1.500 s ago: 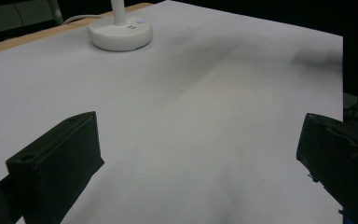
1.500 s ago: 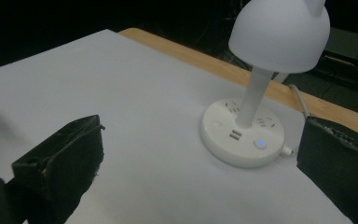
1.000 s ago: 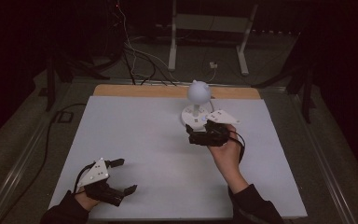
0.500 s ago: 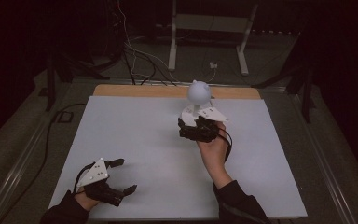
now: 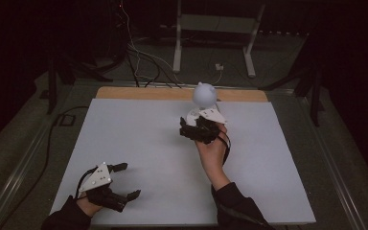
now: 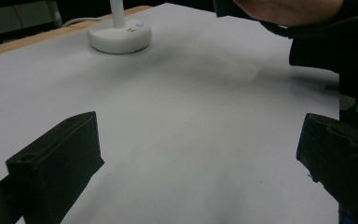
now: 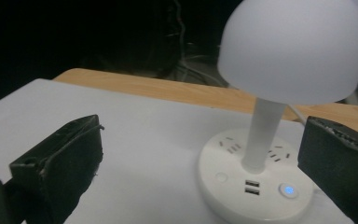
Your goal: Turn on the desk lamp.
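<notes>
At upper centre of the high view, a small white desk lamp [image 5: 204, 96] stands on the white table [image 5: 139, 139], near its far wooden edge [image 5: 139, 93]. Lamp has a round dome shade, thin stem & a flat round base w/ sockets. The right gripper [image 5: 191, 130] sits just in front of the base, centre of frame, held by a hand [image 5: 213, 153] coming up from the bottom edge. In the right gripper view its jaws stand wide apart, released, nothing between them; the lamp base [image 7: 254, 186] lies ahead, lower right of frame, not touched. Base shows a lit blue button [image 7: 287, 190], 2 USB ports [image 7: 251, 186] & a plain round button [image 7: 221, 177].

At lower left of the high view, the left gripper [image 5: 127, 182] rests low over the table, well apart from the lamp. Its jaws are also spread wide, gripping nothing. In the left gripper view the lamp base [image 6: 119, 36] is at upper left, far off; a dark sleeve [image 6: 326, 42] fills the upper right.
</notes>
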A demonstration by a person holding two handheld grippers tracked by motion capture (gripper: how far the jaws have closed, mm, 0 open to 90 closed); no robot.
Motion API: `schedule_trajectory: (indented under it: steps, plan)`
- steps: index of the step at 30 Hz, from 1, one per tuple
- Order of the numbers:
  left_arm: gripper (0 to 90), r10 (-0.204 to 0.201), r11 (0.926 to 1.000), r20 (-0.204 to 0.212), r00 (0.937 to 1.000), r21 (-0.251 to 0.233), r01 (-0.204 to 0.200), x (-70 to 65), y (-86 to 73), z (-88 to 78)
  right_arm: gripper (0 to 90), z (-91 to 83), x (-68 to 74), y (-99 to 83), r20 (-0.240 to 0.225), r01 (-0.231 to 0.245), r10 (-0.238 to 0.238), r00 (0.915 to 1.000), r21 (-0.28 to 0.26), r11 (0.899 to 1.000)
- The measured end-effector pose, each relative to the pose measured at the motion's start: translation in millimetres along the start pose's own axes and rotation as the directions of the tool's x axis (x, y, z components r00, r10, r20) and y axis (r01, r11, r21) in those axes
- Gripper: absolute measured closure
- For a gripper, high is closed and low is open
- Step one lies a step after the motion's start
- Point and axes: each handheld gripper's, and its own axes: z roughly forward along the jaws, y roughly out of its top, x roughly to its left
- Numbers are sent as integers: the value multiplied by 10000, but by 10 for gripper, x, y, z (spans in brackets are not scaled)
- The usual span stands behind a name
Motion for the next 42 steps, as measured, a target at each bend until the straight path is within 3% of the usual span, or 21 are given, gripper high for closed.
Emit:
schedule_trajectory:
  steps: [9, 12, 16, 17, 21, 27, 37, 40, 42]
  plan:
    - [4, -9, 10000, 17, 10000, -9, 9, 2, 0, -1, 0, 131, 46, -9, 605, -158, 164, 9980, -106, 9998]
    - [4, 3, 10000, 12, 10000, 5, -3, 3, 1, -1, 0, 184, 63, -12, 833, -262, 252, 9962, 109, 9996]
    - [4, 0, 10000, 36, 10000, -23, 0, 3, 1, -4, 60, 226, 66, -23, 1020, -383, 363, 9941, 177, 9991]
    - [4, 2, 10000, 37, 10000, -24, -2, 3, 1, -6, 116, 248, 68, -27, 1147, -530, 490, 9922, 321, 9981]
    - [4, -8, 10000, 43, 10000, -26, 8, 5, 1, -5, 190, 290, 69, -32, 1315, -715, 651, 9892, 445, 9964]
    - [4, -5, 10000, 39, 10000, -42, 5, 4, 1, -6, 427, 323, 74, -41, 1705, -966, 842, 9817, 653, 9932]
    - [4, -25, 10000, 48, 10000, -68, 25, 7, 2, -9, 728, 419, 31, -44, 1763, -1183, 988, 9794, 1039, 9875]
    - [4, -34, 10000, 34, 10000, -67, 34, 7, 1, -10, 894, 444, 12, -58, 1660, -1218, 1006, 9810, 1228, 9849]
    - [4, -24, 10000, 32, 10000, -61, 24, 9, 2, -10, 900, 457, 3, -71, 1566, -1149, 952, 9831, 1221, 9858]
